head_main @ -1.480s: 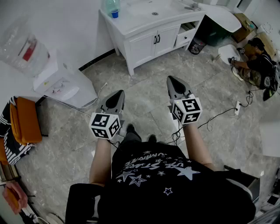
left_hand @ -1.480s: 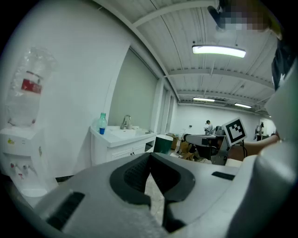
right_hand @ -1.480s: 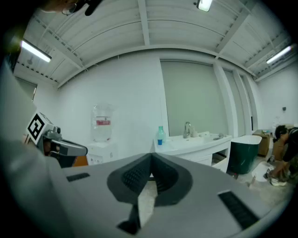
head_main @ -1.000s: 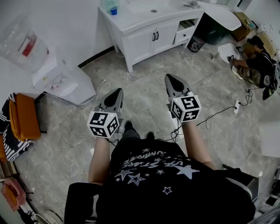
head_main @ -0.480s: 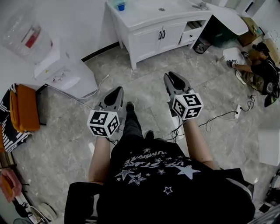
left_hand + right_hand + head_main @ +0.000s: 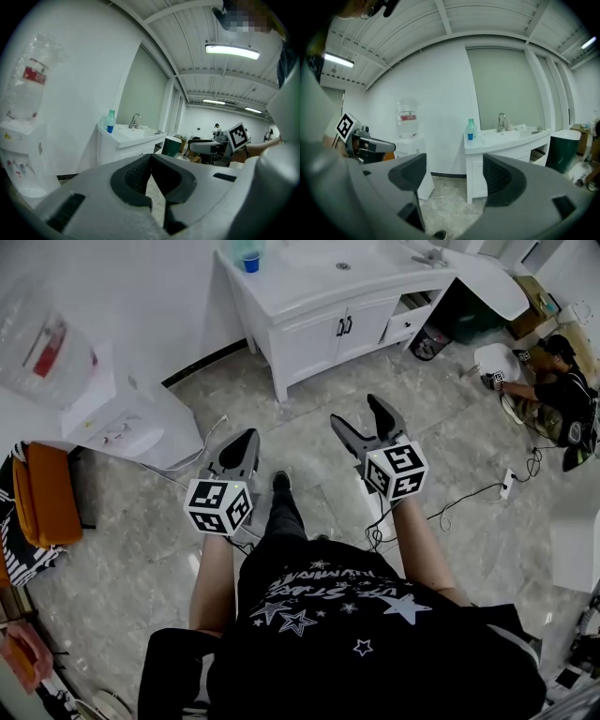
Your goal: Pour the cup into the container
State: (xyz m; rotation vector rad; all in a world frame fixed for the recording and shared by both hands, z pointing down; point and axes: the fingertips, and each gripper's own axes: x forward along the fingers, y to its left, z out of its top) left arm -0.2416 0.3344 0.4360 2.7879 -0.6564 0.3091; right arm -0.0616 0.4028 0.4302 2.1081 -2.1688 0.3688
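Observation:
A small blue cup (image 6: 250,263) stands on the back left corner of the white vanity (image 6: 309,298), in front of a pale green bottle (image 6: 241,247). The pair also shows far off as the cup (image 6: 110,128) and the bottle (image 6: 470,126). Both grippers hang over the tiled floor, well short of the vanity. My left gripper (image 6: 240,448) is shut and empty, and its jaws meet in the left gripper (image 6: 150,158) view. My right gripper (image 6: 362,414) has its jaws opening, with nothing between them in the right gripper (image 6: 453,174) view.
A water dispenser (image 6: 117,418) with its big bottle (image 6: 45,345) stands at the left wall, beside an orange seat (image 6: 54,489). A sink and faucet (image 6: 427,253) sit in the vanity top. At right are a dark bin (image 6: 472,307), a person (image 6: 561,390) sitting on the floor, and cables (image 6: 469,489).
The right gripper's jaws, shut in the earlier frames, now stand wide apart. The person has stepped a little toward the vanity. The left gripper stays shut.

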